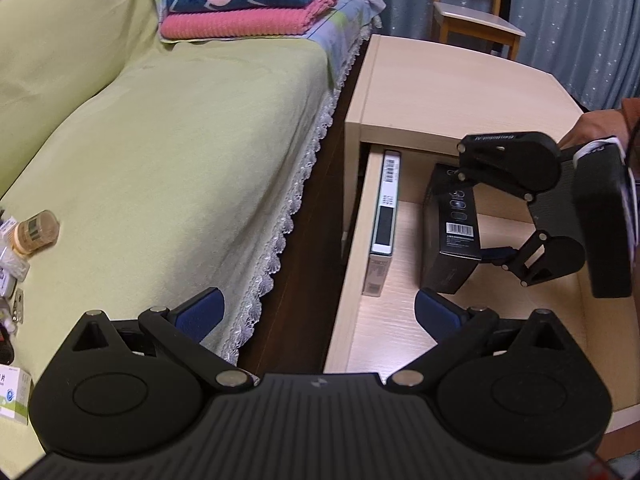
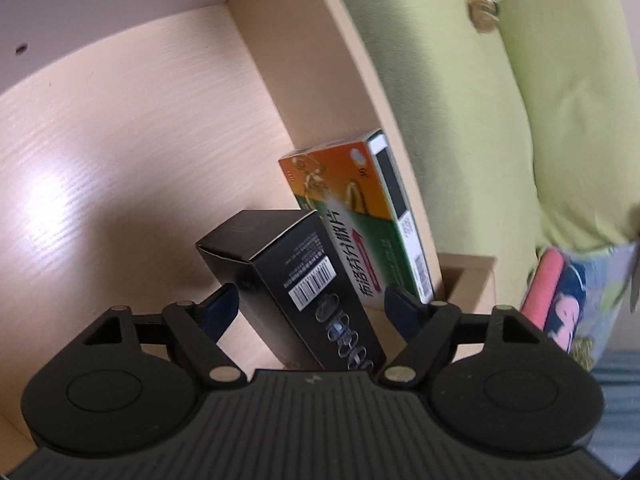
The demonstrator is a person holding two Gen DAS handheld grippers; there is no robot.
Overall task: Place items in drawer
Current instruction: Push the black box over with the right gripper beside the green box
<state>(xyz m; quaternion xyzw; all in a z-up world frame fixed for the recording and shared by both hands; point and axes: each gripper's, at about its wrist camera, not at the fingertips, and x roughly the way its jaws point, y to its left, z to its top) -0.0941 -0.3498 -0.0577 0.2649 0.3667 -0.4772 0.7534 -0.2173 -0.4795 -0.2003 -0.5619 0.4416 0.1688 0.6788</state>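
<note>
The left gripper (image 1: 318, 314) is nearest, its ribbed black body low in the left wrist view and its two blue-padded fingers (image 1: 200, 314) spread wide with nothing between them, over the gap between the bed and the open drawer (image 1: 384, 332). The drawer is pale wood-grain board with a smooth, slightly glossy floor. Inside it the right gripper (image 2: 312, 312) has its fingers parted on either side of a matte black box (image 2: 296, 276) with a white barcode label, which stands tilted on the drawer floor; whether the pads touch it I cannot tell. Just beyond, a glossy orange-and-green medicine box (image 2: 360, 216) stands on edge against the drawer's side wall. To the left lies a bed (image 1: 160, 160) under a soft green cover with a white lace hem, a small round jar (image 1: 34, 232) lying on it. Farther back sit folded towels (image 1: 248, 4), one pink and ribbed, one dark blue and fluffy, and a wooden chair (image 1: 476, 16).
</note>
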